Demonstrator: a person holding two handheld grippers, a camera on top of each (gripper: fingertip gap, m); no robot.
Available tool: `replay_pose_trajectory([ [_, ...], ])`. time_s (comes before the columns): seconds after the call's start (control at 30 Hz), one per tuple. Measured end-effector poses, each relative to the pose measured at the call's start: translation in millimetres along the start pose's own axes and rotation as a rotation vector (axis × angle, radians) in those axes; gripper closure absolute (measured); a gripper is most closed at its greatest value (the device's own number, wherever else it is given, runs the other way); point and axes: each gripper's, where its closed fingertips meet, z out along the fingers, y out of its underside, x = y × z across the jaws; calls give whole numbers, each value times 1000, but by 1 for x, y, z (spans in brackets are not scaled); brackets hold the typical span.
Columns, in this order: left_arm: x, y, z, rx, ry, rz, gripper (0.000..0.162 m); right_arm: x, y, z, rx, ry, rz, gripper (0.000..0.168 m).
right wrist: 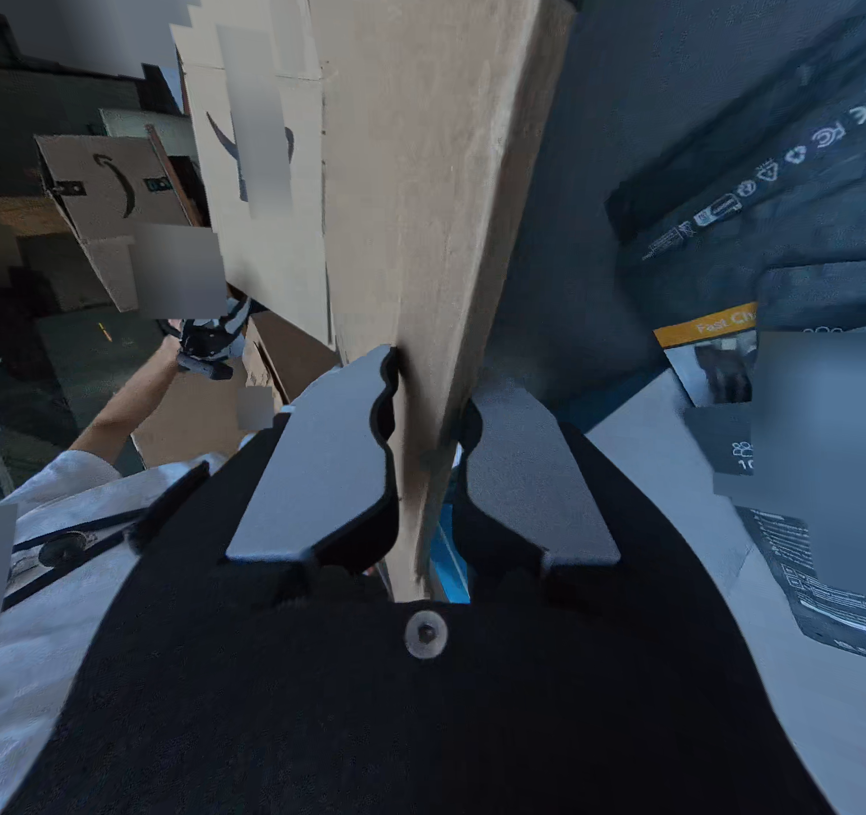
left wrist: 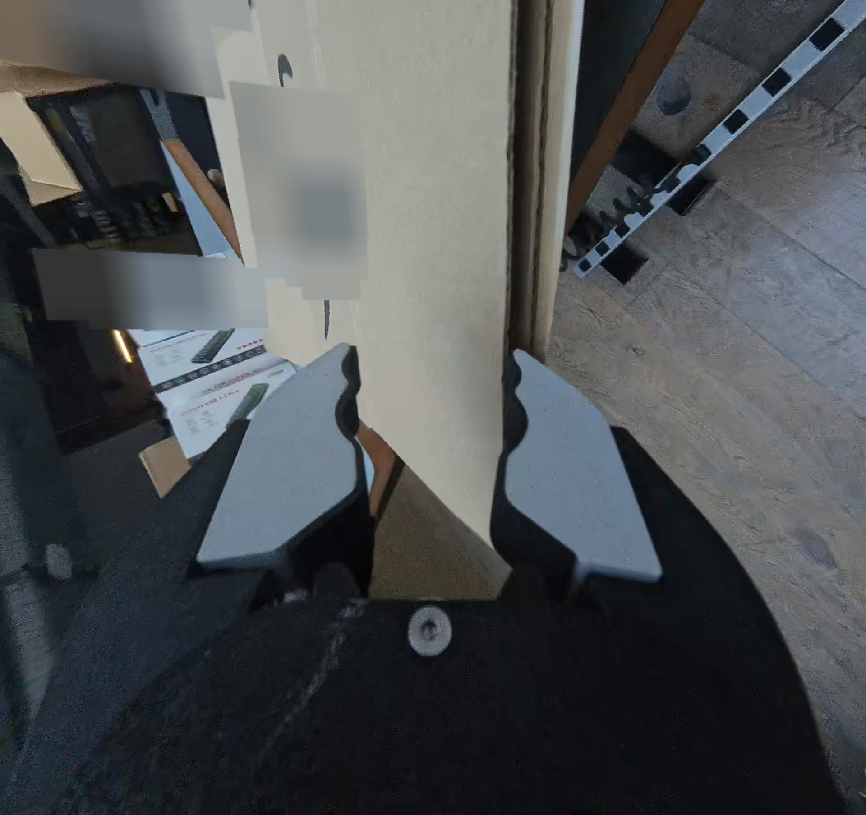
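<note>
A tall cardboard box panel (left wrist: 421, 183) runs up the middle of the left wrist view. My left gripper (left wrist: 431, 371) is shut on its lower end, and the card fills the gap between the grey fingers (left wrist: 290, 455). In the right wrist view the same kind of cardboard flap (right wrist: 421, 183) stands edge-on, and my right gripper (right wrist: 431, 385) is shut on its thin edge. The left gripper (right wrist: 206, 342) also shows farther off in the right wrist view, held by a person's hand against the cardboard.
A wooden floor (left wrist: 726, 371) and a white rail with black squares (left wrist: 750, 108) lie to the right. White product boxes (left wrist: 211, 385) sit at the left. Another cardboard box (right wrist: 112, 192), a dark packet (right wrist: 703, 183), a white box (right wrist: 656, 464) and a white sleeve (right wrist: 56, 511) surround the right gripper. Left tips to right tips: about 65 centimetres.
</note>
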Motion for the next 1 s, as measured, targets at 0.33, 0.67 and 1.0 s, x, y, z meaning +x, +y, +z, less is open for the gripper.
replay_pose_trajectory([
  [0.33,-39,51,-29,5,81,-85,98,-207,-19,-75,-60,372,-385,159],
  [0.67,-45,105,22,67,265,-463,117,-359,-38,-64,-98,987,-570,162],
  [1.0,-41,60,172,152,267,81,128,-394,-28,21,-208,1163,-575,161],
])
